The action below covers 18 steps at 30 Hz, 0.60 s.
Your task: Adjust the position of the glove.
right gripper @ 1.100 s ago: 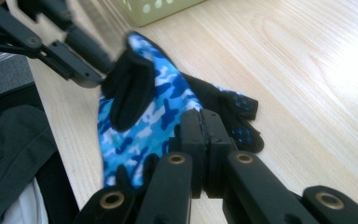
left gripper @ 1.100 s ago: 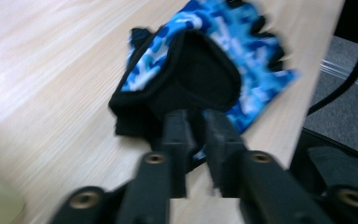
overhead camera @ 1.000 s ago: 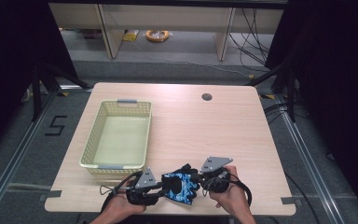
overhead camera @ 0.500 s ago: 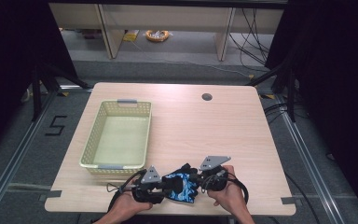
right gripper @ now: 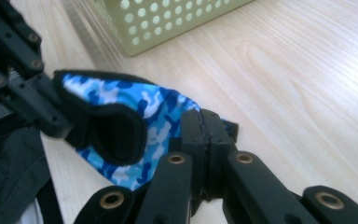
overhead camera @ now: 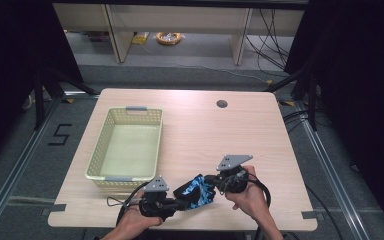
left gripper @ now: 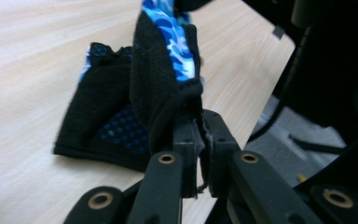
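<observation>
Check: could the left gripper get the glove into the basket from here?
Probably yes: the left gripper is shut on the glove, and bare table lies toward the basket, but the right gripper also clamps the glove.

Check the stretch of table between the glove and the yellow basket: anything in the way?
Nothing visible. The glove, pinched by the left gripper and right gripper, has bare table between it and the basket.

The right gripper [right gripper: 204, 122] has its two black jaws pressed together on an edge of a blue camouflage glove [right gripper: 140, 119] with black trim. The glove hangs just above the wooden table [right gripper: 298, 79], its black-lined opening facing the camera. On the glove's far side the left gripper [right gripper: 51, 114] clamps its black edge. Beyond the glove stands a pale green perforated basket [right gripper: 168, 18].
</observation>
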Tool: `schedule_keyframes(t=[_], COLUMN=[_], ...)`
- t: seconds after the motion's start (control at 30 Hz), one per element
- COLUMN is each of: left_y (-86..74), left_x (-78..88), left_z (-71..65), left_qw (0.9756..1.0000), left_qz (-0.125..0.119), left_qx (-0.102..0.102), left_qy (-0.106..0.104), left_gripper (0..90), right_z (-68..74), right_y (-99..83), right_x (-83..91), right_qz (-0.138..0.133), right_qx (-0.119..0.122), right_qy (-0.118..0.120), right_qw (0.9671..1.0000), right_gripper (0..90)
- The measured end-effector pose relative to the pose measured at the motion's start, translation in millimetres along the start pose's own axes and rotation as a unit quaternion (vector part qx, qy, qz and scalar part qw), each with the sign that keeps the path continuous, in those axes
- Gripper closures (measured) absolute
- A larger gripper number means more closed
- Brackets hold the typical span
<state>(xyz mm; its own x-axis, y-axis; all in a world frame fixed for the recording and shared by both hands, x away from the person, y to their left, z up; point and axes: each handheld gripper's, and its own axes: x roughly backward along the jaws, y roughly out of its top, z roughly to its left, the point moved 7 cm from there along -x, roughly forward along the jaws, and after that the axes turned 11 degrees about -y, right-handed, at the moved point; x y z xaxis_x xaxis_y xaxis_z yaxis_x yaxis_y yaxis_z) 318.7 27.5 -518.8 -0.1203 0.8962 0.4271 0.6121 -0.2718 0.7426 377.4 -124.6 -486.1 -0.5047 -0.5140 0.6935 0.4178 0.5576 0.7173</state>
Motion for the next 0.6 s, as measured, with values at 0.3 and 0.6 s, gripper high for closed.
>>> schedule_keyframes(t=[0.3,0.6], left_y=[-14.7,-23.4], left_x=[-16.4,-24.1], left_z=[9.7,20.2], left_qw=[0.9991,0.9988], left_qz=[0.0,0.011], left_qx=[0.04,0.032], left_qy=[0.011,0.035], left_gripper=[83.4,70.7], right_z=[-11.0,-18.3], right_y=[1.1,-21.7], right_x=[-31.2,-61.2], right_qz=[0.053,0.092], right_qx=[0.014,-0.009], right_qy=[0.011,0.014], right_qw=[0.9984,0.9956], right_gripper=[89.9,85.4])
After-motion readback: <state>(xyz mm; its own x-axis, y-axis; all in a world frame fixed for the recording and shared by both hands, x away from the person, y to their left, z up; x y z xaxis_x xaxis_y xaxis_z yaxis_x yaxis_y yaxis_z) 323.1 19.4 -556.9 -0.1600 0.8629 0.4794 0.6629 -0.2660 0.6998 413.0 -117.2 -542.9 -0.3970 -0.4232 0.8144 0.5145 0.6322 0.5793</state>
